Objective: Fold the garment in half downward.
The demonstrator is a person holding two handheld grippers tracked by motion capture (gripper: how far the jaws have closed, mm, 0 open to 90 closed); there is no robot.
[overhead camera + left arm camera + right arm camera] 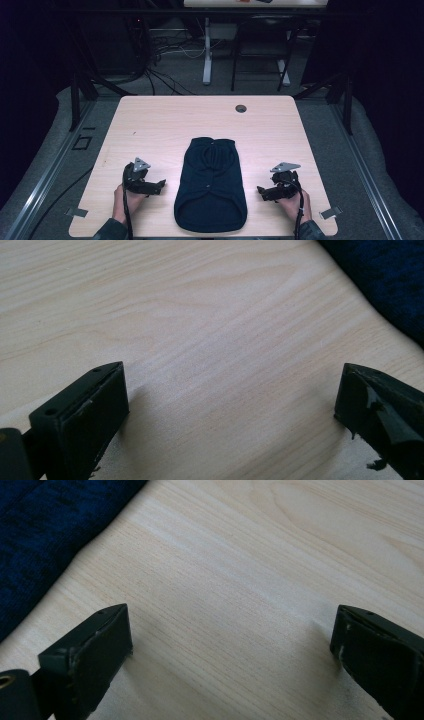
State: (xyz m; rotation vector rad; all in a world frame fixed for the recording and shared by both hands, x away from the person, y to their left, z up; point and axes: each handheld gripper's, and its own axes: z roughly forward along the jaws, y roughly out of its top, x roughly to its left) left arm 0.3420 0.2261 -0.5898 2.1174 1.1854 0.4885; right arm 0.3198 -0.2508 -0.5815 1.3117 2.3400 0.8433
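A dark navy knitted garment (211, 185) lies flat in the near middle of the light wooden table (165, 120), its narrow end pointing away from me. My left gripper (159, 184) rests low on the table to the garment's left, jaws wide apart over bare wood (225, 400). The garment's edge (385, 280) sits at the upper right of the left gripper view. My right gripper (260, 192) sits to the garment's right, open, with nothing between its jaws (230, 640). In the right gripper view the navy cloth (45, 535) lies at the upper left.
A round cable hole (241, 108) sits near the table's far edge. Beyond the table stand a white desk leg (207, 55), a dark chair frame (260, 50) and loose cables on the grey floor. Metal rails run along both sides of the table.
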